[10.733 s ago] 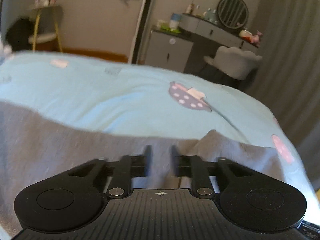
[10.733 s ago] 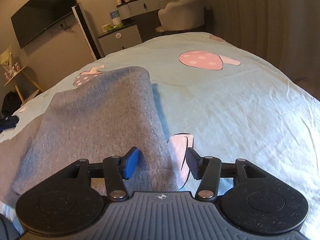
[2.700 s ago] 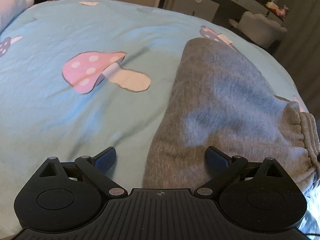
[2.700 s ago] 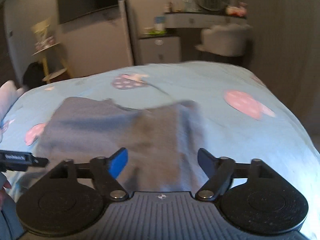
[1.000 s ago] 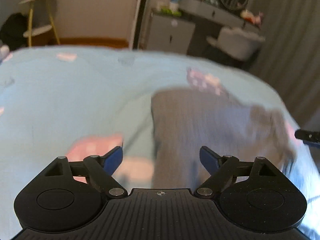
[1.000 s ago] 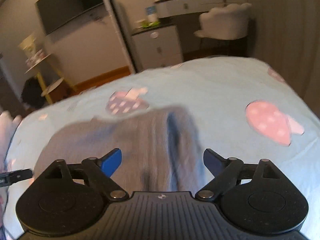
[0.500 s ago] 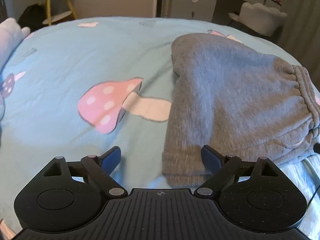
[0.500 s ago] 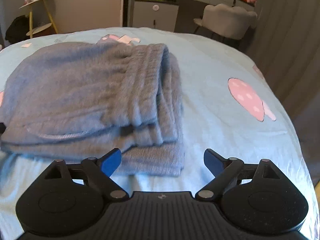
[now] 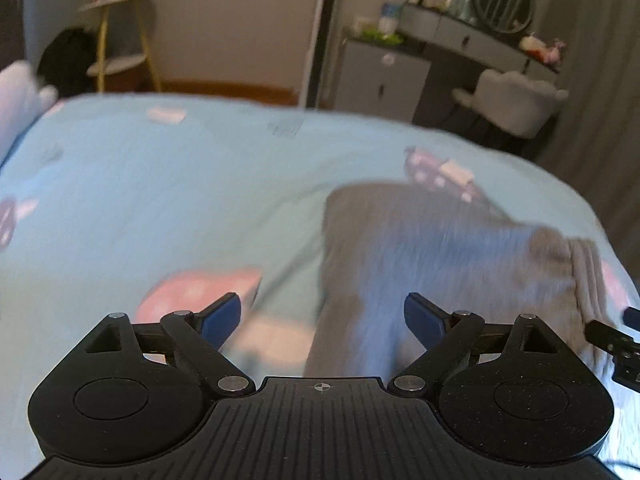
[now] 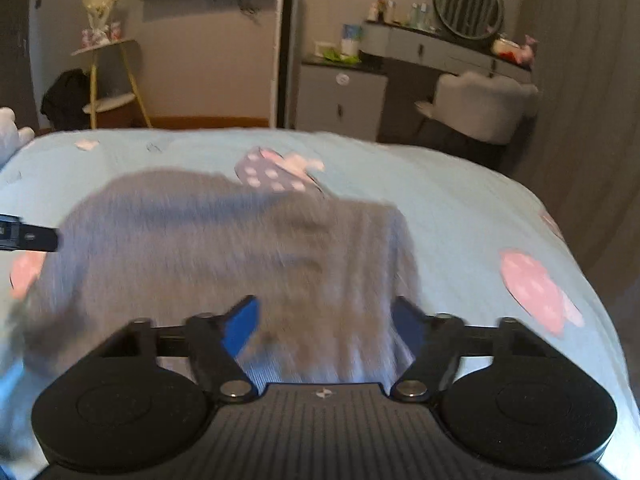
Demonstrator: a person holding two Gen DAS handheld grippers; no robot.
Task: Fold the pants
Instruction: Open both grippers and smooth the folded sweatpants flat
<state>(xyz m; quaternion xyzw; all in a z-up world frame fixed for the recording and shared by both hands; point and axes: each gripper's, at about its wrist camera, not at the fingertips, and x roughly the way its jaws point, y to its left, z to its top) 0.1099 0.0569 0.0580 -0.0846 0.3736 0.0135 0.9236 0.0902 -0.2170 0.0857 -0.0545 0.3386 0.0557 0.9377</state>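
Observation:
The grey pants [image 9: 440,248] lie folded in a compact stack on the light blue bed sheet [image 9: 160,200], blurred by motion. They also show in the right wrist view [image 10: 240,248], with the waistband side at the right. My left gripper [image 9: 322,314] is open and empty, above the stack's left edge. My right gripper [image 10: 326,320] is open and empty, above the stack's near edge. The tip of the left gripper [image 10: 28,236] shows at the far left of the right wrist view. The tip of the right gripper [image 9: 616,340] shows at the far right of the left wrist view.
The sheet has pink mushroom prints [image 10: 536,292] and a purple one [image 10: 272,176]. Beyond the bed stand a grey cabinet [image 10: 340,100], a dressing table with a round mirror [image 10: 468,4], a pale chair [image 10: 480,108] and a yellow-legged side table [image 10: 108,80].
Both grippers have lifted and tilted up from the folded pants, so more of the room shows. Both stay open and empty. The pants have not moved.

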